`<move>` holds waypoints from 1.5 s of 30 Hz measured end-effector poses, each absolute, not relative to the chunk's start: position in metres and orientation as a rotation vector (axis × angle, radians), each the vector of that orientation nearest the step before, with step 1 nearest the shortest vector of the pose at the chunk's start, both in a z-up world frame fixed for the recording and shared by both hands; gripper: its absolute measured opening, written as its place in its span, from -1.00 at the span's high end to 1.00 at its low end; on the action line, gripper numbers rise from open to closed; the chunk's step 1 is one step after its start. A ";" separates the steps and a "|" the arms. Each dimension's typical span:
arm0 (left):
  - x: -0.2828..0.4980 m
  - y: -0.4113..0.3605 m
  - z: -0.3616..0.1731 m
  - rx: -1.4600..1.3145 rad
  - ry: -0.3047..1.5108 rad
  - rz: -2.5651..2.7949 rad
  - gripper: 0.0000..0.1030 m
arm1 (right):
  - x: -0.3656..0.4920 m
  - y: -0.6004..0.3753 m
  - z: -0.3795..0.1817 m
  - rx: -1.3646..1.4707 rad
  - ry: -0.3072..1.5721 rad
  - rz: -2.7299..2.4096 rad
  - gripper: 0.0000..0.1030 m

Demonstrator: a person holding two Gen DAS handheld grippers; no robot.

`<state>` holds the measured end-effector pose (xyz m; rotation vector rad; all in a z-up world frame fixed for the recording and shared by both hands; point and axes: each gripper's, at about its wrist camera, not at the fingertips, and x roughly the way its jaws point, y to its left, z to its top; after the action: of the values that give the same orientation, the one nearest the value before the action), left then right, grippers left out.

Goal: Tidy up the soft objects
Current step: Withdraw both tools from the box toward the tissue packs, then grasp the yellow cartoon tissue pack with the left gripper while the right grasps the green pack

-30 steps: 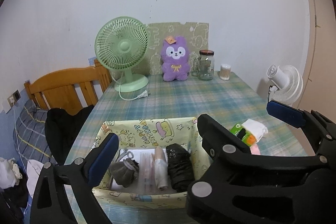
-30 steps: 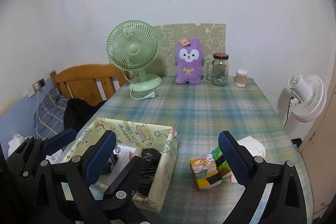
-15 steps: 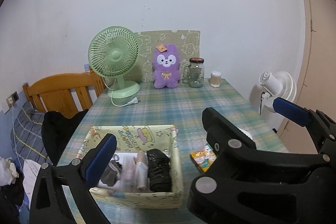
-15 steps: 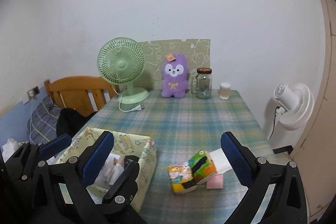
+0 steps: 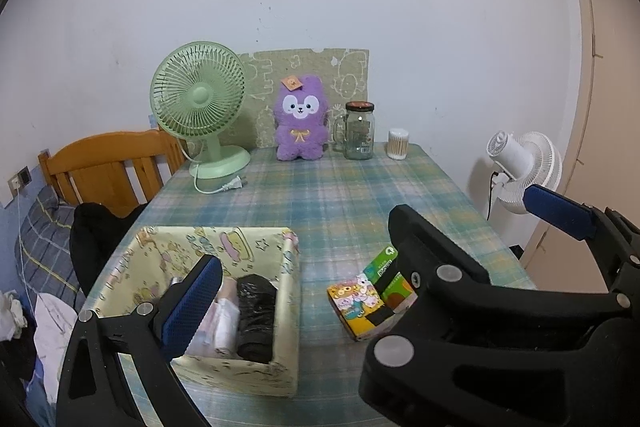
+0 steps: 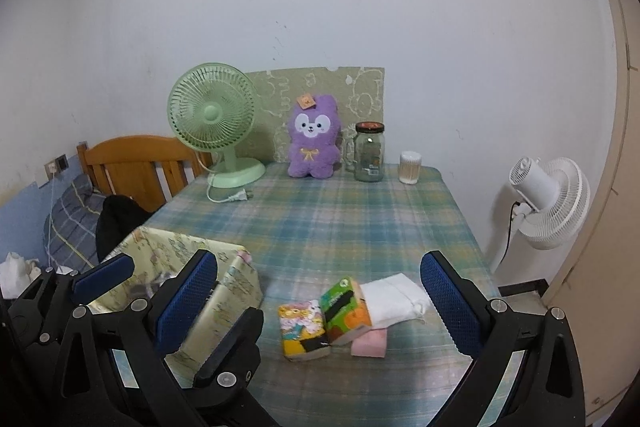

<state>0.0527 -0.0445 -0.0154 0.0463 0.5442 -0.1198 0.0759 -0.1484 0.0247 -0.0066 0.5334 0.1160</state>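
Since both grippers [image 6: 324,301] [image 5: 372,251] hang spread and empty, the tissue packs [image 6: 305,331] look light and squashy; pinch one across its flat faces.

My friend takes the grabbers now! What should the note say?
Left gripper: open, empty, above the box.
Right gripper: open, empty, above the packs.
The fabric box at the table's near left already holds a black bundle and pale rolled things.
Left to do, probably: the yellow tissue pack, green tissue pack, white pouch and pink pad lie in a heap beside the box.
The purple plush sits at the far edge.
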 end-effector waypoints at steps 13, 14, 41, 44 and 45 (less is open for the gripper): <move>0.060 -0.079 -0.043 0.046 0.557 -0.141 -0.99 | 0.084 -0.182 -0.006 0.001 0.546 0.123 -0.99; 0.061 -0.081 -0.046 0.048 0.565 -0.145 -0.99 | 0.085 -0.185 -0.009 0.002 0.552 0.120 -0.99; 0.092 -0.111 -0.097 0.054 0.669 -0.071 -0.94 | 0.129 -0.214 -0.077 0.030 0.736 0.115 -0.68; 0.097 -0.111 -0.101 0.043 0.690 -0.073 -0.94 | 0.131 -0.215 -0.079 0.021 0.741 0.106 -0.68; 0.098 -0.111 -0.104 0.041 0.699 -0.069 -0.93 | 0.132 -0.216 -0.080 0.020 0.745 0.106 -0.68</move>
<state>0.0982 -0.1113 -0.1037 0.0410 0.6986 -0.0690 0.1319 -0.2156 -0.0805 0.0201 0.7446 0.1061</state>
